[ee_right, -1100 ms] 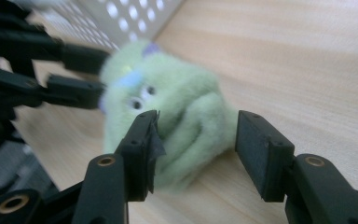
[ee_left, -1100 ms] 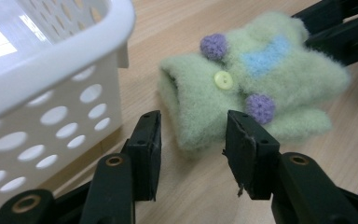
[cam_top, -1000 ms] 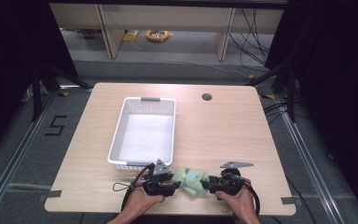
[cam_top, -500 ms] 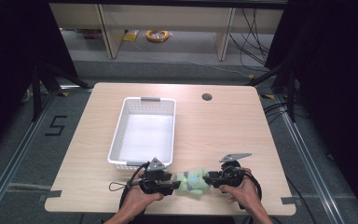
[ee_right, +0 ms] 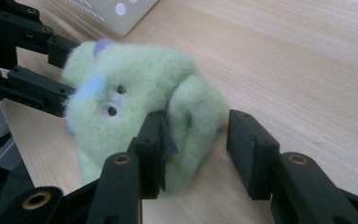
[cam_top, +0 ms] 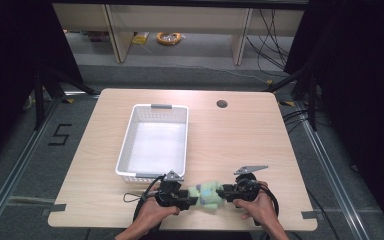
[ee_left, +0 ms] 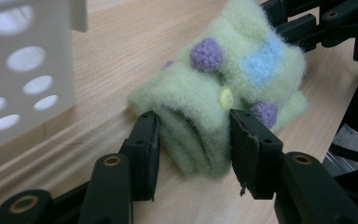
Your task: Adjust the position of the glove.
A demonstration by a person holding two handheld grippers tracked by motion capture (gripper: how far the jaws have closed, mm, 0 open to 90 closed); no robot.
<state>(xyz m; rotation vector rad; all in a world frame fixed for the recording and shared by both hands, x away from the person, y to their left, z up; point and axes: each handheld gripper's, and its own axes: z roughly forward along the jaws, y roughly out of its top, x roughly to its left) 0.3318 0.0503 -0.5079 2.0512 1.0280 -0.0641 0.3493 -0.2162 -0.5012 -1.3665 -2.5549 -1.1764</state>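
A green fuzzy plush (cam_top: pixel 207 194) with purple bobbles and a blue patch lies on the table near its front edge, between my two grippers. My left gripper (cam_top: pixel 192 201) comes at it from the left. In the left gripper view its jaws (ee_left: pixel 193 140) have just been closing on one end of the plush (ee_left: pixel 223 65), and both pads press into the fuzz. My right gripper (cam_top: pixel 221 194) faces it from the right. In the right gripper view its jaws (ee_right: pixel 196 140) are shut on the other end of the plush (ee_right: pixel 135 79).
A white perforated basket (cam_top: pixel 125 150) stands just behind the left gripper, its wall close by (ee_left: pixel 23 70). A round cable hole (cam_top: pixel 222 104) sits at the table's back. Bare wood stretches to the right of the basket.
Both hands shifted only slightly. The plush stays at the same spot between the two grippers.
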